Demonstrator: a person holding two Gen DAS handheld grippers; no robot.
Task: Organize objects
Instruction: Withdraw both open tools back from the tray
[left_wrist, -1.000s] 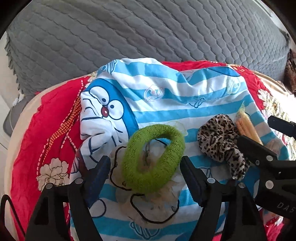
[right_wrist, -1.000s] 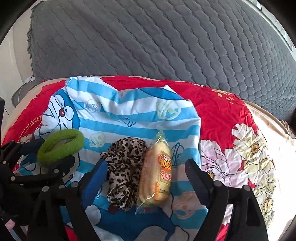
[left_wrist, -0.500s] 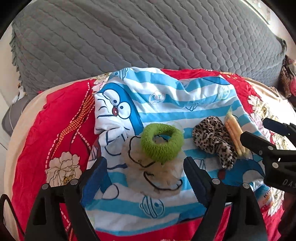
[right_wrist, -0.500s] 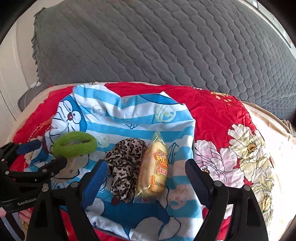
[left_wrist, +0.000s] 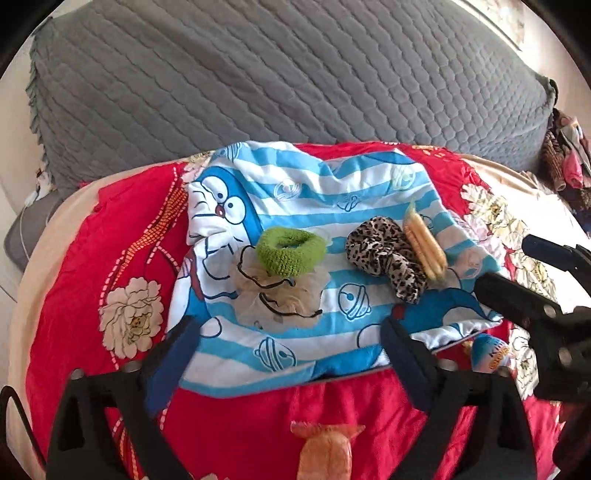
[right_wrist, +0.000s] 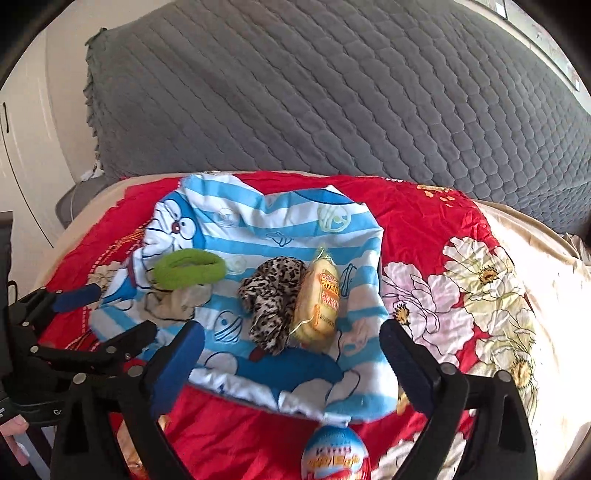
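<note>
A blue-and-white striped cartoon cloth (left_wrist: 314, 192) (right_wrist: 266, 229) lies on the red floral bedspread. On it sit a green hair tie (left_wrist: 291, 251) (right_wrist: 189, 268) over a beige mesh scrunchie (left_wrist: 280, 299), a leopard scrunchie (left_wrist: 384, 254) (right_wrist: 273, 295) and a wrapped yellow bun (left_wrist: 424, 247) (right_wrist: 321, 299). My left gripper (left_wrist: 288, 354) is open and empty, in front of the cloth. My right gripper (right_wrist: 291, 354) is open and empty, in front of the bun and leopard scrunchie.
A blue-and-white egg-shaped toy (right_wrist: 334, 456) (left_wrist: 489, 354) lies by the cloth's near edge. An orange wrapped snack (left_wrist: 325, 450) lies near the left gripper. A grey quilted backrest (left_wrist: 295, 81) rises behind. Clothes (left_wrist: 565, 155) pile at far right.
Both grippers have pulled back from the cloth toward me. The green hair tie stays on the beige scrunchie. The egg toy and the orange snack have come into view.
</note>
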